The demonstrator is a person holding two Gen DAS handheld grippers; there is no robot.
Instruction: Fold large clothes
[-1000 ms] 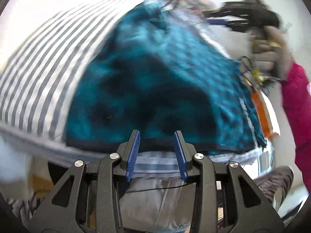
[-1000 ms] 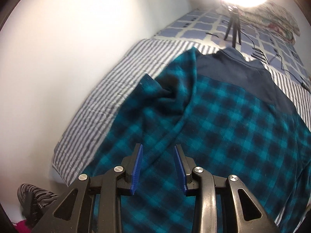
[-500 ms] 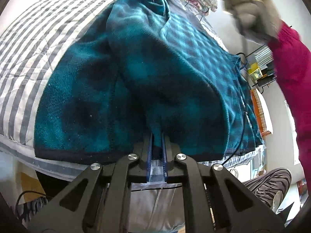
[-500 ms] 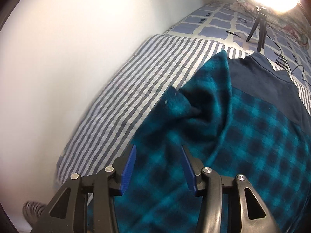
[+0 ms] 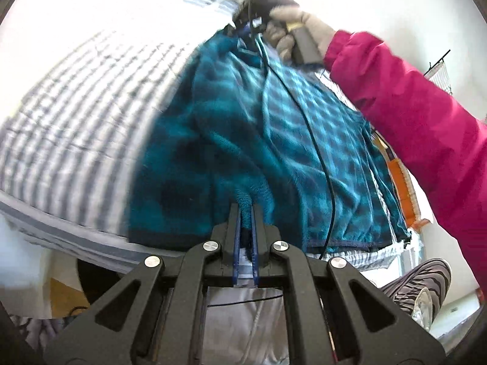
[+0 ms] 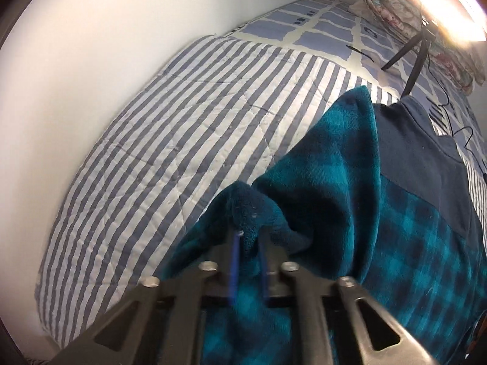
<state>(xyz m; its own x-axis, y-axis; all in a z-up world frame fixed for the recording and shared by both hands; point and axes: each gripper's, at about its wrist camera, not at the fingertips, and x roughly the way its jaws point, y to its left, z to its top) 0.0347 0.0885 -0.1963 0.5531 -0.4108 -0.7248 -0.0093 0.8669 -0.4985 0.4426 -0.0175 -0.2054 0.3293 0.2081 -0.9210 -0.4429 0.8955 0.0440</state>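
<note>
A home bedroom: striped quilt (image 6: 170, 140) on a bed, pillow (image 6: 395, 3) by the wall.

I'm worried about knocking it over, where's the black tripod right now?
In the right wrist view, the black tripod stands at upper right on the blue checked bedding, just beyond the teal plaid fleece.

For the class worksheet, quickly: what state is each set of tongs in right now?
Left tongs: shut on the teal fleece near its hem.
Right tongs: closing, a bunched fold of the teal fleece pinched between them.

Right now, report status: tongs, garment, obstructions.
Left tongs shut on teal plaid fleece at hem. Right tongs closing on a bunched fold. Black cable trails across fleece.
</note>
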